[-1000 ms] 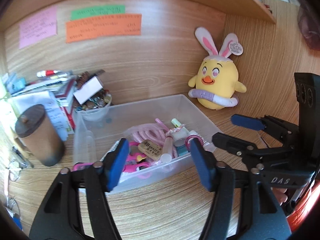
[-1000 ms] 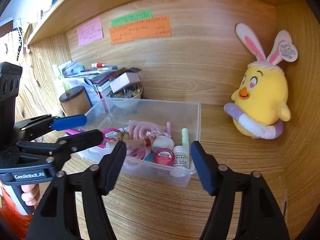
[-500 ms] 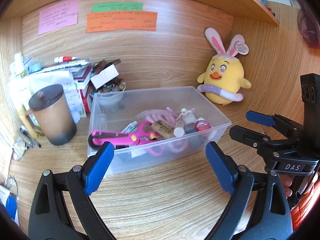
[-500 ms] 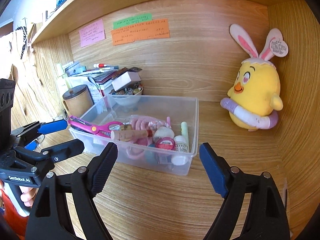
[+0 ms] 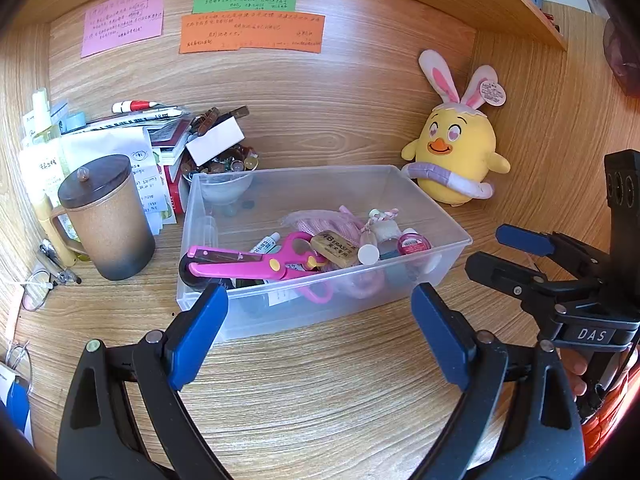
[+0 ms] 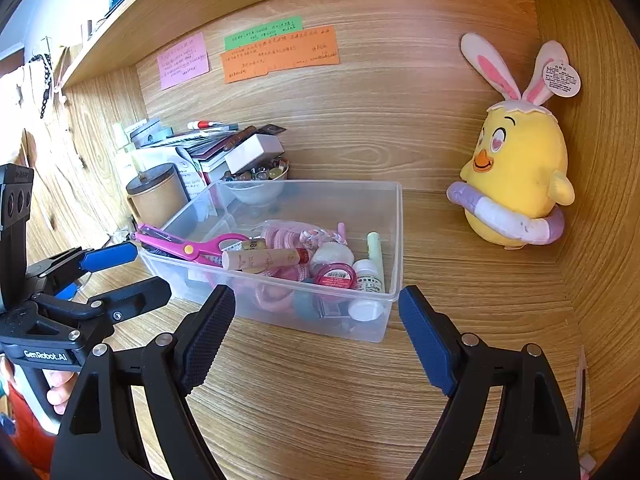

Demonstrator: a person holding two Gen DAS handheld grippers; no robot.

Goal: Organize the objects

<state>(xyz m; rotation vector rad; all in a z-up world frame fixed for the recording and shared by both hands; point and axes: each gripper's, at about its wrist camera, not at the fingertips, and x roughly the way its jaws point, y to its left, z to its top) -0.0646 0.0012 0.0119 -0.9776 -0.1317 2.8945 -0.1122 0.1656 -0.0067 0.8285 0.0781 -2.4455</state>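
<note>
A clear plastic bin (image 5: 400,184) stands on the wooden desk. It holds pink scissors (image 5: 248,260), a tan eraser (image 5: 334,246), pink cord (image 5: 320,220), a red-lidded jar (image 5: 414,242) and small tubes. The scissor blades rest on the bin's left rim. My left gripper (image 5: 316,312) hovers open just in front of the bin, with nothing between its fingers. My right gripper (image 6: 316,308) is open too, near the bin's front right corner (image 6: 380,332), and also empty. Each gripper appears in the other's view: right gripper (image 5: 490,250), left gripper (image 6: 140,272).
A yellow chick plush (image 5: 456,152) sits in the back right corner. Left of the bin stand a brown lidded mug (image 5: 108,216), a stack of books and papers (image 5: 152,136) and a bowl of beads (image 5: 224,168). Glasses (image 5: 36,288) lie at the far left. A shelf runs overhead.
The left gripper has drawn back from the bin and its jaws have widened; the pink scissors seen at its fingertips now lie in the bin. The right jaws have widened as well.
</note>
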